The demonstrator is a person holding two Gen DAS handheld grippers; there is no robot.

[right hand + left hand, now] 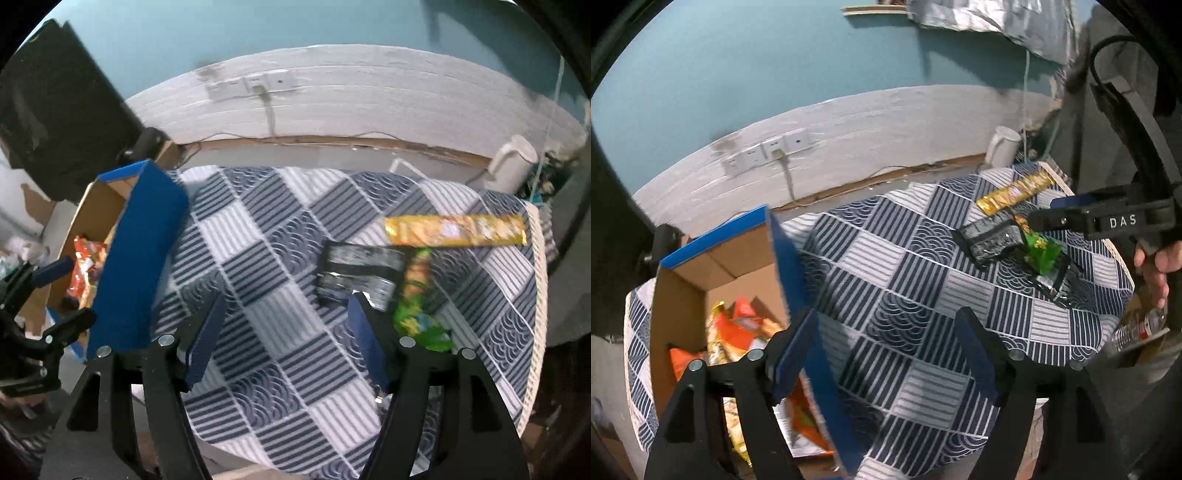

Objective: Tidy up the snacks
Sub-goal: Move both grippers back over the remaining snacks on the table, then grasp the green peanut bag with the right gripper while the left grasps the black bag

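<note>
Left wrist view looks over a counter [923,332] with a blue and white patterned cloth on it. The left hand-held gripper [886,354] has its two blue pads wide apart and holds nothing. Its left pad sits right by the blue wall of a cardboard box [683,288] on the left side of the counter. Inside the box lie orange and yellow snack bags [735,332].

Far to the right on the cloth lie more snacks. A long gold snack pack [1015,194] is the farthest one. Near it lies a black and silver packet [991,240], and a green snack bag [1043,254] lies just beside that. The right hand-held gripper [1045,218] reaches in from the right, with its tip over the green bag and the black packet. I cannot tell if it touches them.

From the right wrist view, the right hand-held gripper [286,332] also has its pads wide apart, with nothing between them. The green snack bag [417,295] is just past its right pad, outside the gap. The black and silver packet [358,273] lies a little farther off, and the long gold snack pack [454,230] is behind both. The cardboard box [140,258] stands at the left edge of the cloth. A white jug [513,158] stands far off by the wall.
</note>
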